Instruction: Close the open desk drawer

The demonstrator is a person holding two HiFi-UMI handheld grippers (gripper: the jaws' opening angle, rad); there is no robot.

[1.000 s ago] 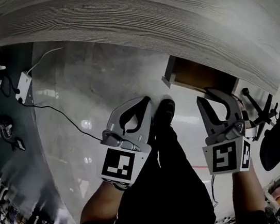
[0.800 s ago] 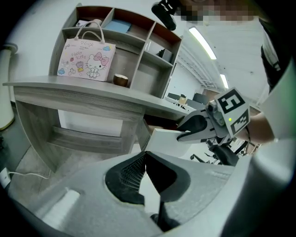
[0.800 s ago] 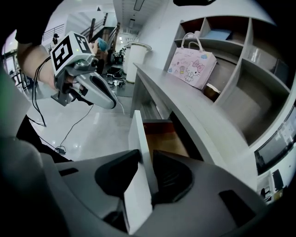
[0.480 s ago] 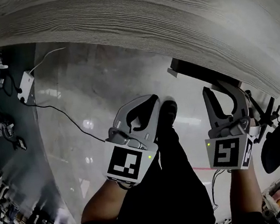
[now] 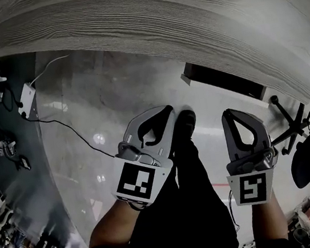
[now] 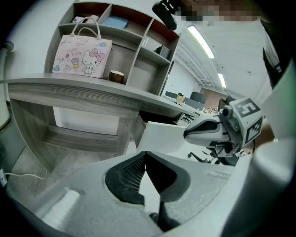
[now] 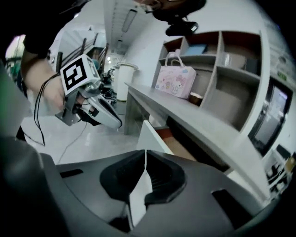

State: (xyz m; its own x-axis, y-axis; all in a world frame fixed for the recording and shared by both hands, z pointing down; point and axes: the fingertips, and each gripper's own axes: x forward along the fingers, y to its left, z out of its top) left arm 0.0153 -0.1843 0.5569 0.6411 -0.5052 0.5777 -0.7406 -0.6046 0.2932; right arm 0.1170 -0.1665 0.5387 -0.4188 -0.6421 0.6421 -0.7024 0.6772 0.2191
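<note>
Two grippers were in frame.

Head view: the left gripper (image 5: 167, 109) hung above the floor (image 5: 92, 89) with its jaws pressed together and nothing in them. A shoe (image 5: 184, 123) showed just beside its tip. The right gripper (image 5: 228, 113) was held short of the drawer (image 5: 214, 78), apart from it, with its jaws closing, tips almost met and empty. The drawer stuck out a little from under the right end of the desk (image 5: 144, 12). A cable (image 5: 65, 123) ran across the floor to a power strip (image 5: 25, 95) at left, and a chair base (image 5: 290, 123) stood at right.

Left gripper view: the jaw tips touched, nothing between them. Beyond them the drawer's white front (image 6: 162, 136) jutted from beneath the desk, and the right gripper hung near it without contact. A pink bag (image 6: 82, 55) and a cup (image 6: 116, 76) stood on the desk against a shelf unit (image 6: 138, 51).

Right gripper view: the tips were all but together, with only a hairline slit and no object there. The drawer was part open, its brown inside visible behind the white front. The left gripper was off to the left, well apart from the drawer
</note>
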